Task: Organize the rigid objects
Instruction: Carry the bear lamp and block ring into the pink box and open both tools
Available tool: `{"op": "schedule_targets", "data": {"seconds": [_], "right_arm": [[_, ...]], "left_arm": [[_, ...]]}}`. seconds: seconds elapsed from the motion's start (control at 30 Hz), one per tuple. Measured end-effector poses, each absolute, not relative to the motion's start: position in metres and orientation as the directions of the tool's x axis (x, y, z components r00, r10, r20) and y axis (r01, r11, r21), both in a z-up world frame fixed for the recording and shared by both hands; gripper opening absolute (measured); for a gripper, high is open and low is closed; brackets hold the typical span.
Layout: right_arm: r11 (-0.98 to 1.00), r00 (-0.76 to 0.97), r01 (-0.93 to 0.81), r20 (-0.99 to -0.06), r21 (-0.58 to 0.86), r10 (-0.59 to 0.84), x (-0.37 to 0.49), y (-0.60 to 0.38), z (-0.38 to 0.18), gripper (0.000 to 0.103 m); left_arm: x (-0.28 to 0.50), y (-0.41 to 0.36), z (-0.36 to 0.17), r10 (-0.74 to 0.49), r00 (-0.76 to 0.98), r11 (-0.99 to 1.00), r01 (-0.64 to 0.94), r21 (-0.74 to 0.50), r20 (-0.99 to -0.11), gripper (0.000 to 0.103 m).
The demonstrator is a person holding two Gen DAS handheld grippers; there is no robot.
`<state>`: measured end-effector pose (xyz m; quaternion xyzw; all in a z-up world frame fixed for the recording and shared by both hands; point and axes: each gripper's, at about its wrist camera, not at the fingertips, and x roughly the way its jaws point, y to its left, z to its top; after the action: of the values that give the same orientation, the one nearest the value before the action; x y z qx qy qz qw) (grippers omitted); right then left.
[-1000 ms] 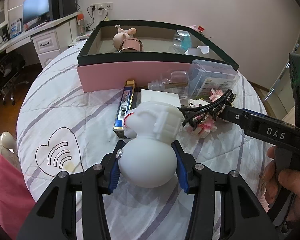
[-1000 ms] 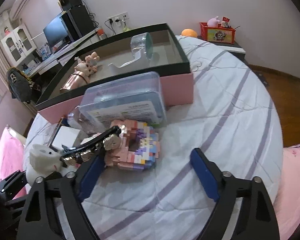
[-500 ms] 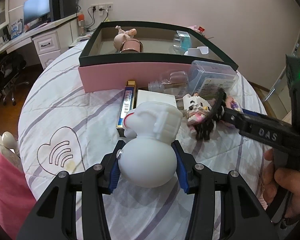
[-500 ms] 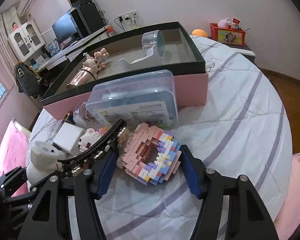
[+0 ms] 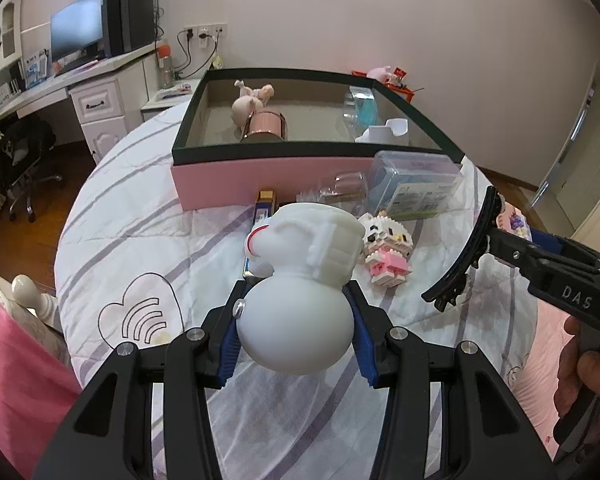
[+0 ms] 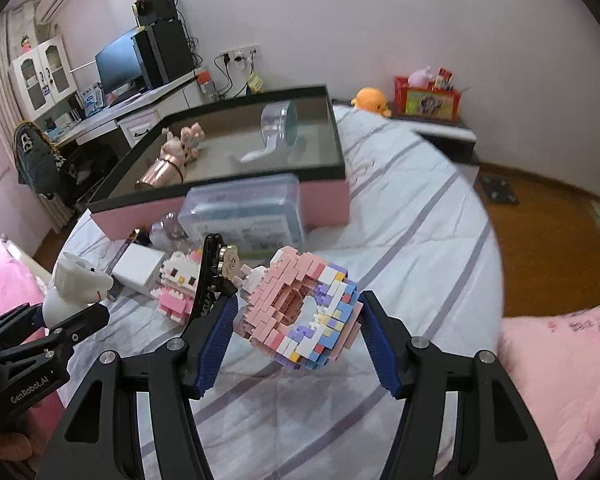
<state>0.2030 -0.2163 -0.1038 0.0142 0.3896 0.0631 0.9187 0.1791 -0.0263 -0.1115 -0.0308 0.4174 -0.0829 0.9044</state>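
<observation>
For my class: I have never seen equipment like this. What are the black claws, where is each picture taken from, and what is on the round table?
No robot here: a person holds a two-finger claw in each hand, each with a camera looking along its fingers. The left gripper is closed on a white snowman-shaped toy. The right gripper clamps a pink brick-built ring, with a black hair clip caught at one finger. On the striped tablecloth sit a brick-built cat, a clear plastic case and a pink box already holding a doll.

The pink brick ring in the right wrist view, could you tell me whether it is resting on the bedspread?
No, the brick ring hangs clear of the bedspread, clamped in the right tool.
</observation>
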Motion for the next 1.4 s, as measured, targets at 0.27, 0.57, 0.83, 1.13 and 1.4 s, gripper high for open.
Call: {"op": "schedule_targets", "data": {"seconds": [0.27, 0.57, 0.83, 1.13, 1.4], "right_arm": [[0.992, 0.597, -0.125, -0.797, 0.017, 0.089, 0.216, -0.209, -0.143, 0.063], [0.991, 0.621, -0.117, -0.773, 0.070, 0.127, 0.212, -0.219, -0.137, 0.063], [0.982, 0.680, -0.165, -0.712, 0.087, 0.177, 0.204, -0.209, -0.094, 0.063], [0.965, 0.738, -0.247, -0.629, 0.086, 0.244, 0.234, -0.188, -0.039, 0.063], [0.956, 0.747, -0.269, -0.601, 0.119, 0.285, 0.299, -0.171, -0.021, 0.063]], "left_arm": [[0.175, -0.025, -0.111, -0.170, 0.637, 0.985, 0.118, -0.123, -0.752, 0.048], [0.176, -0.024, -0.110, -0.172, 0.642, 0.985, 0.120, -0.123, -0.748, 0.048], [0.181, -0.022, -0.091, -0.166, 0.665, 0.986, 0.121, -0.114, -0.728, 0.048], [0.215, -0.009, -0.042, -0.118, 0.746, 0.993, 0.098, -0.067, -0.655, 0.048], [0.278, -0.007, -0.020, -0.110, 0.777, 0.994, 0.089, -0.065, -0.619, 0.048]]}}
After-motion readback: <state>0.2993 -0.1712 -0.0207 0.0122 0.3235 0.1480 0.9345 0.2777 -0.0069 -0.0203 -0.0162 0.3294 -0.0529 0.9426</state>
